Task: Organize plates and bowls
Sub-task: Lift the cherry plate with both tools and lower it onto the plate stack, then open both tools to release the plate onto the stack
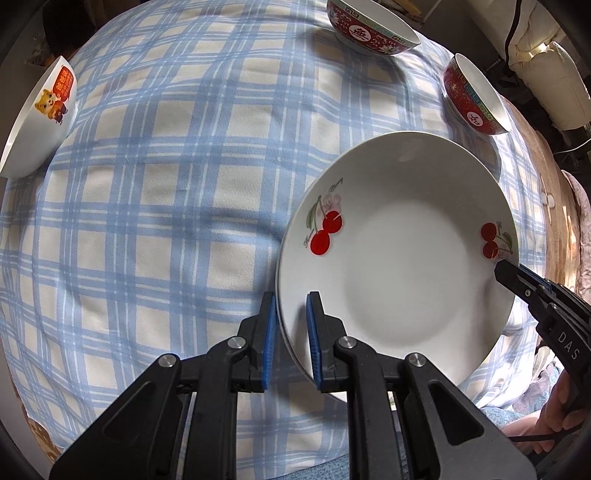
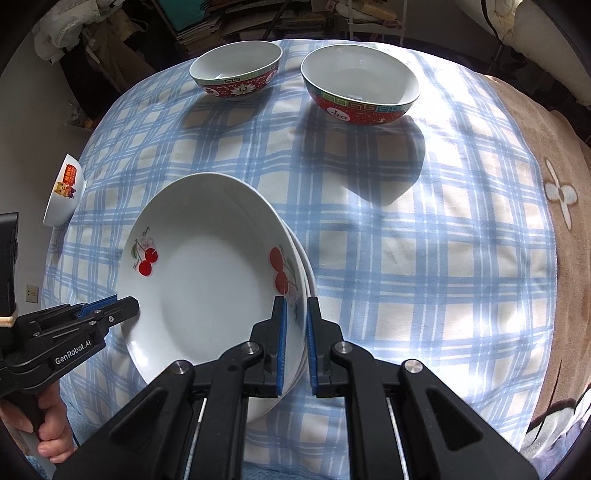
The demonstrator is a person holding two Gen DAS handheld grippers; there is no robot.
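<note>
A stack of white cherry-print plates (image 1: 399, 258) sits on the blue checked cloth; it also shows in the right wrist view (image 2: 207, 273). My left gripper (image 1: 291, 339) straddles the stack's left rim, its jaws shut on it. My right gripper (image 2: 296, 343) grips the right rim the same way and appears in the left wrist view (image 1: 517, 280). Two red patterned bowls (image 2: 236, 70) (image 2: 360, 88) stand at the far side. A white cartoon-cat bowl (image 1: 40, 118) sits at the left edge.
The round table (image 2: 406, 240) carries the checked cloth over a beige blanket (image 2: 561, 206) on the right. Shelves and clutter (image 2: 258, 18) stand behind the table. Open cloth lies between the plates and the red bowls.
</note>
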